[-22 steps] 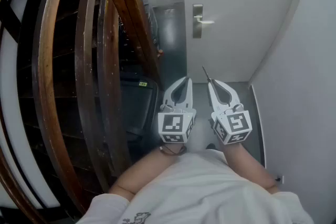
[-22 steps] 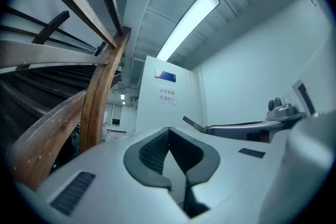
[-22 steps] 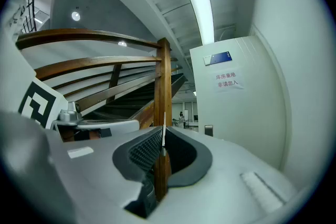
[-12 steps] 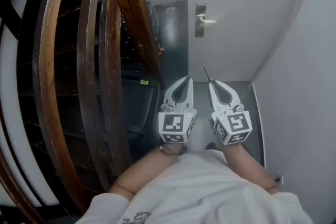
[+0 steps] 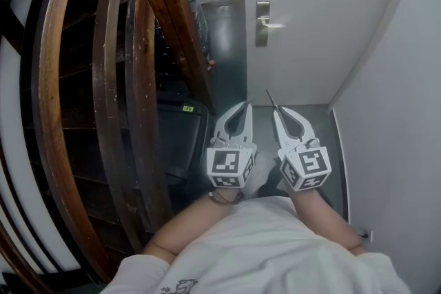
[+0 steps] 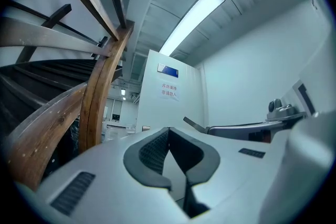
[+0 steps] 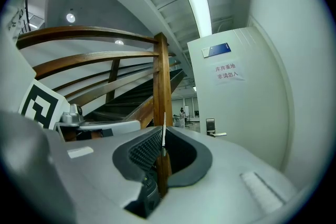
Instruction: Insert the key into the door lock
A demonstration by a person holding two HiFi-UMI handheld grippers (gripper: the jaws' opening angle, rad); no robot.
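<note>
The right gripper (image 5: 278,109) is clenched on the key (image 5: 270,97). In the right gripper view the key (image 7: 164,131) stands edge-on, nipped between the pad tips of that gripper (image 7: 164,140), and its thin blade pokes out past them. The left gripper (image 5: 244,105) is just beside it, and its jaws are pressed together with nothing between them. In the left gripper view the closed tips (image 6: 168,130) meet in a point, and the key (image 6: 192,123) shows to the right of them.

Both grippers point level at the white door (image 5: 303,31). The lock plate (image 5: 262,24) with its lever sits near the door's left edge, well apart from the key. In the right gripper view the lock plate (image 7: 210,126) lies to the right of the blade, which lines up with a wooden post (image 7: 163,81) of the stairs (image 5: 117,79).
</note>
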